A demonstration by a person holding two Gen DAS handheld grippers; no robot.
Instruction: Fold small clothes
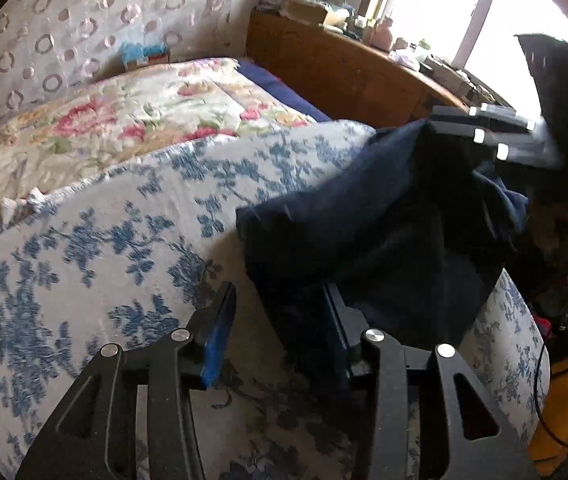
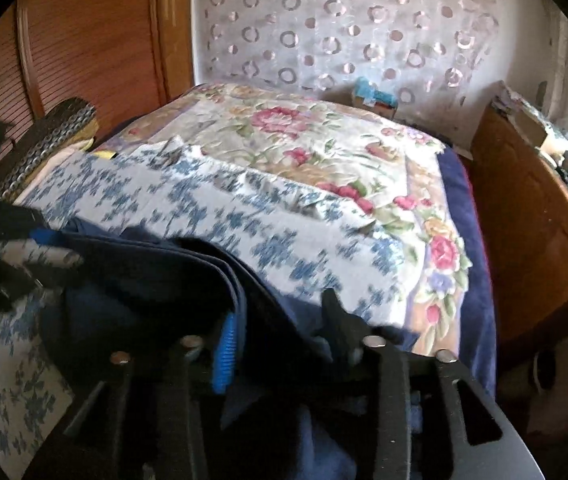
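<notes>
Garment (image 1: 364, 216), navy, heaped lower right on bed (image 1: 83, 240) for folding. Left claw (image 1: 279, 320) released beside its edge; right claw (image 2: 279, 332) released, cloth slack between fingers.

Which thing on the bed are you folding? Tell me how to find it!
Find the bed and its white cover with blue flowers. At the near edge of that cover lies a dark navy cloth, partly doubled over, in front of the two hand-held grippers. It is the only plain dark piece there; the quilt farther back has pink flowers.
</notes>
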